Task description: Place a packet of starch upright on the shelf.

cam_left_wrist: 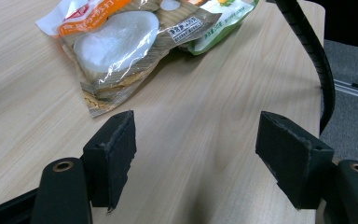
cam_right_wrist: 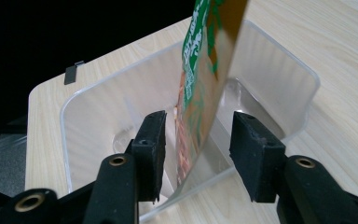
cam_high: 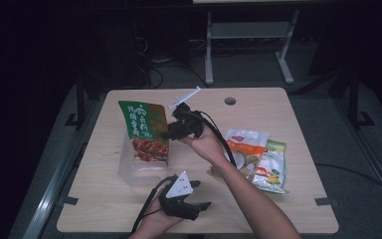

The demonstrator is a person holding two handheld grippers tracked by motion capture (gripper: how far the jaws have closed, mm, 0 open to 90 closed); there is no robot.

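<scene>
We see the right gripper point(cam_high: 171, 130) held over the left half of the table point(cam_high: 104, 199), its tips at the right edge of the green and brown snack pouch point(cam_high: 144, 132); in the right gripper view the jaws stand part open, one pad on either side of the pouch point(cam_right_wrist: 203, 88), and neither pad presses on it, so we read the pouch as released. The pouch stands upright on its lower edge inside the clear plastic bin point(cam_high: 129, 172), its top rising well above the rim; in the right gripper view the bin point(cam_right_wrist: 279, 60) lies below the jaws, with the pouch seen edge-on near its middle.

We see the left gripper point(cam_high: 201, 205) low at the near edge of the table, pointing to the right; in the left gripper view its jaws stand wide apart over bare wood, with nothing between them. Beyond them lies an orange and white packet point(cam_left_wrist: 121, 42), overlapping a green packet point(cam_left_wrist: 223, 14); in the high view both rest on the right half of the table, well apart from the bin.
</scene>
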